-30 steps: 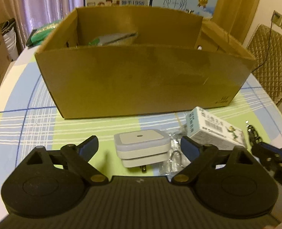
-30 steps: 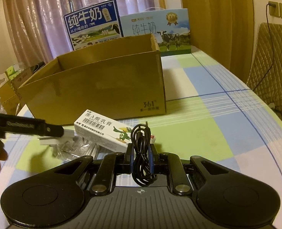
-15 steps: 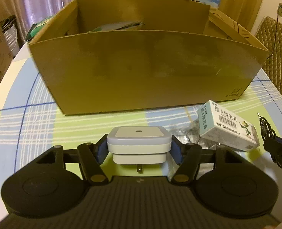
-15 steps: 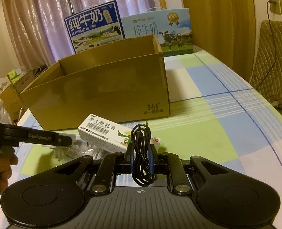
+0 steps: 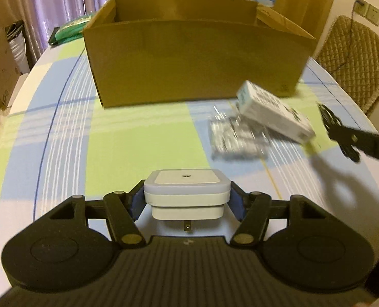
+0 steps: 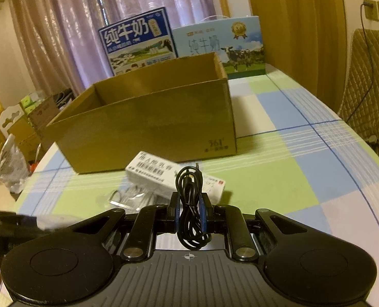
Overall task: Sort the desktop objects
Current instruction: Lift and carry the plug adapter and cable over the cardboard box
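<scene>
My left gripper (image 5: pixel 187 199) is shut on a white square plug adapter (image 5: pixel 186 192), held above the checked tablecloth, prongs toward the camera. My right gripper (image 6: pixel 189 209) is shut on a coiled black cable (image 6: pixel 189 204). An open cardboard box (image 5: pixel 194 58) stands ahead on the table, also seen in the right wrist view as the cardboard box (image 6: pixel 151 120). In front of it lie a white medicine box (image 5: pixel 274 112) and a clear plastic packet (image 5: pixel 235 138); the medicine box (image 6: pixel 153 171) and packet (image 6: pixel 135 197) also show beyond the cable. The right gripper enters the left wrist view at the right edge.
Two milk cartons (image 6: pixel 138 41) stand behind the cardboard box. A green packet (image 5: pixel 71 25) lies at the table's far left. A quilted chair (image 5: pixel 356 58) is off the right side. Cardboard boxes and bags (image 6: pixel 15 128) crowd the floor on the left.
The left gripper closed on the plug adapter, lifted it and pulled back from the cardboard box. The right gripper kept hold of the cable and shifted slightly.
</scene>
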A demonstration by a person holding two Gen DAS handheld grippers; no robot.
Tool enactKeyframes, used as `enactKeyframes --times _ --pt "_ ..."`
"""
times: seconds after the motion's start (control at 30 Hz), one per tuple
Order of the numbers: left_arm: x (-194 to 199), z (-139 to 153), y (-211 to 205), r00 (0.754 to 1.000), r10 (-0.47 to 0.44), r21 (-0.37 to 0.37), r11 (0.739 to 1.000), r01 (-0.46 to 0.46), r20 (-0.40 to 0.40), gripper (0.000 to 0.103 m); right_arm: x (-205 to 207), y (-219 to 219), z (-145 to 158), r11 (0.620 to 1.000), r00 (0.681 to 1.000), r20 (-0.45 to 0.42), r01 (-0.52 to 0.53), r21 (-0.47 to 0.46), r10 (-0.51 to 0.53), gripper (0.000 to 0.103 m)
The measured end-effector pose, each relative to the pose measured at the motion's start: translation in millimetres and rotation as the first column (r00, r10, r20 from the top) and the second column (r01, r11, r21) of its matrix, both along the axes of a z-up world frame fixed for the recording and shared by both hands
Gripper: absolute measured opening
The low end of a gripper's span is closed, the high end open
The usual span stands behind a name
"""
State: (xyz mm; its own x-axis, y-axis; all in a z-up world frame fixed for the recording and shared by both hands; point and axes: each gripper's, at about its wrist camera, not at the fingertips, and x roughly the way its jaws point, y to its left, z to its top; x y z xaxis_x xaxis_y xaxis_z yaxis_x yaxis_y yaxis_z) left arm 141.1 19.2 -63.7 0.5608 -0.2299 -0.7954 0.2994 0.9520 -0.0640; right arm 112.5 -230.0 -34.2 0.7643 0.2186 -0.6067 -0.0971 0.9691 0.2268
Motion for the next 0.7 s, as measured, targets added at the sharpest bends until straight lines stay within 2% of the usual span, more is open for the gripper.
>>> enactKeyframes --times 0.2,0.7 --pt "-15 -6 0 1.0 -0.021 0.015 1.0 0.021 0.009 0.06 -7 15 -2 0.999 0.999 -0.014 -0.034 -0.02 0.034 0.012" --pt "-5 -16 -6 0.999 -0.028 -0.001 1.0 0.028 -0.016 0.061 -7 34 -19 0.995 0.995 -0.065 -0.079 -0.053 0.076 0.012"
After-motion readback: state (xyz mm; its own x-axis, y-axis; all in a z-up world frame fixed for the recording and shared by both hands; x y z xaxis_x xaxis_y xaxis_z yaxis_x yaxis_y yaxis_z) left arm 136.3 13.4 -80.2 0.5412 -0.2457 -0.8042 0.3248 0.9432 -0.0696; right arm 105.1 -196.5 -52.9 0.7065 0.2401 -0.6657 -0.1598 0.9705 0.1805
